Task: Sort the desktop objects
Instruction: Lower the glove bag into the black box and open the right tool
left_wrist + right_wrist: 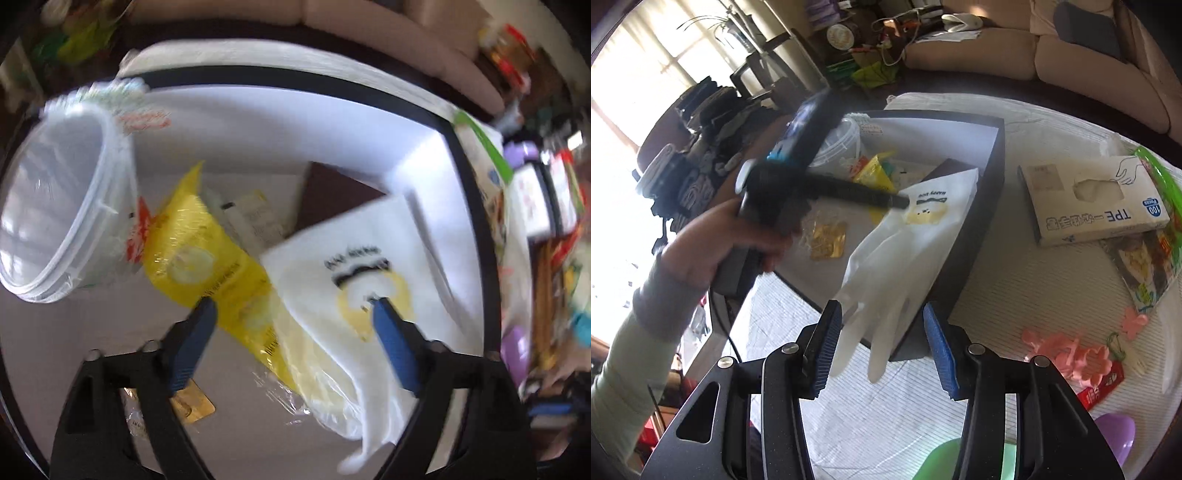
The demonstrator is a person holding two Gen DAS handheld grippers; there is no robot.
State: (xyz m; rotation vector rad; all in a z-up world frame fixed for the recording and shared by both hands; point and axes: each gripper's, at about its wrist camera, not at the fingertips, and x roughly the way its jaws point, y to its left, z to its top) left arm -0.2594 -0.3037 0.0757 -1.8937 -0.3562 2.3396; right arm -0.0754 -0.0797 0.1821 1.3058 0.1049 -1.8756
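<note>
While the left wrist view is blurred, the left gripper (293,304) hangs spread over the white glove (343,266) draped across the box's rim (476,236). Ahead of the spread right gripper (881,314), glove fingers dangle; the yellow packet (207,251) lies partly hidden beneath it.

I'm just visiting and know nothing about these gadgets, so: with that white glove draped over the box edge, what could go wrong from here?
Two risks, I think. The white glove hangs half out over the black box wall, so it may slide out onto the table. The left claw is open above both the glove and the yellow packet, so closing could pinch both. The left view is blurred, so its aim is uncertain.
</note>
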